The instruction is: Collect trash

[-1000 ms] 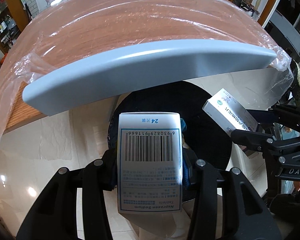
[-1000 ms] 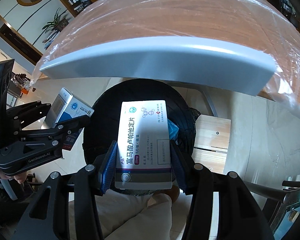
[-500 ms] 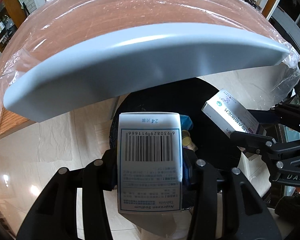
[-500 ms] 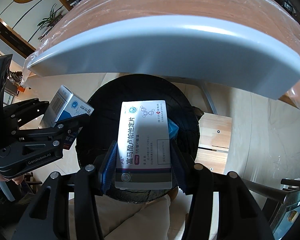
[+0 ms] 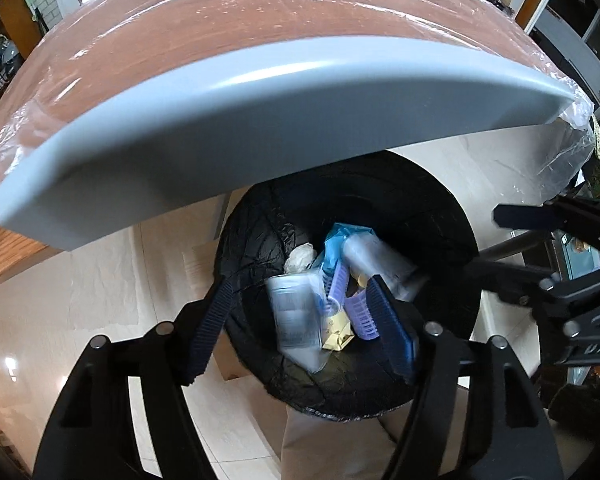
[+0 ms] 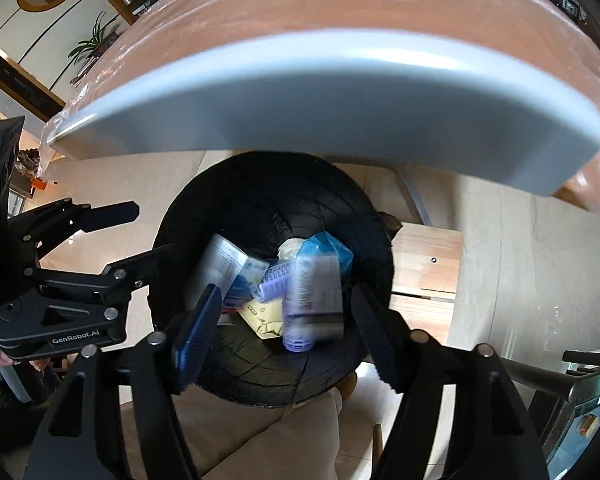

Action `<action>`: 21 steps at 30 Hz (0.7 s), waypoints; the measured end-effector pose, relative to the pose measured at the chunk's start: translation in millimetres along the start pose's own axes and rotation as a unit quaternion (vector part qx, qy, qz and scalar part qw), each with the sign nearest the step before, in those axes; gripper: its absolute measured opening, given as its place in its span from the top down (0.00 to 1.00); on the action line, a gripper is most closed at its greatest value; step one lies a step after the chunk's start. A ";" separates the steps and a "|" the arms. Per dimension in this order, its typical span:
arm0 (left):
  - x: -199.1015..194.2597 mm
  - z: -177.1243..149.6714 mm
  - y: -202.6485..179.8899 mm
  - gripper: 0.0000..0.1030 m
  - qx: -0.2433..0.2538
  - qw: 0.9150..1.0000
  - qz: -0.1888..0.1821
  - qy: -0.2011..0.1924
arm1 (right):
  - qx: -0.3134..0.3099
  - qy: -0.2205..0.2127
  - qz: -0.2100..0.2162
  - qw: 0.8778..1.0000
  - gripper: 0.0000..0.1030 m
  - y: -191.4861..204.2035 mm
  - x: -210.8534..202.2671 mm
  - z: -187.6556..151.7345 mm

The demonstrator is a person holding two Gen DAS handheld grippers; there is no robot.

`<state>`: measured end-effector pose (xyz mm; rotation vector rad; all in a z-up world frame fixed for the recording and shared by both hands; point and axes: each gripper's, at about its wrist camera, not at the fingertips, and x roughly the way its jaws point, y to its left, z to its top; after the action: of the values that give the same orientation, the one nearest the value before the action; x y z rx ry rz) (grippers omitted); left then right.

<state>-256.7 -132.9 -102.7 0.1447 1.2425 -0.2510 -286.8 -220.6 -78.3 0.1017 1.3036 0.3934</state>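
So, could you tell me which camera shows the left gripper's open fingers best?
The right wrist view: the left gripper appears side-on beside the black bin, jaws clearly apart. The left wrist view shows only its own fingers from behind, framing the bin.

Crinkly black plastic bin liner (image 5: pixel 428 216), glossy tile floor (image 5: pixel 100 288), wood table (image 6: pixel 340 12) w/ clear film, cardboard boxes (image 6: pixel 320 288)

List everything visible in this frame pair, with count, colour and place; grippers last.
bin: one, black-lined, on the floor under the table edge
medicine boxes: two, white, motion-blurred, inside the bin mouth
hair rollers: at least two, purple, in the bin
blue packet: one, in the bin
yellow wrapper: one, in the bin
crumpled tissue: one, white, in the bin
table: one, wood with grey rim, plastic-covered, above the bin
left gripper: open, empty
right gripper: open, empty
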 end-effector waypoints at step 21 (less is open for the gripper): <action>-79.3 136.7 119.4 0.04 -0.067 0.979 0.050 -0.186 | 0.077 -0.170 -0.150 0.971 0.04 -108.5 -78.2 172.4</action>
<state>-123.4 -42.5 12.7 0.0405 0.8736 -0.0998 -114.6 -322.8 8.4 0.0960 0.9879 0.0130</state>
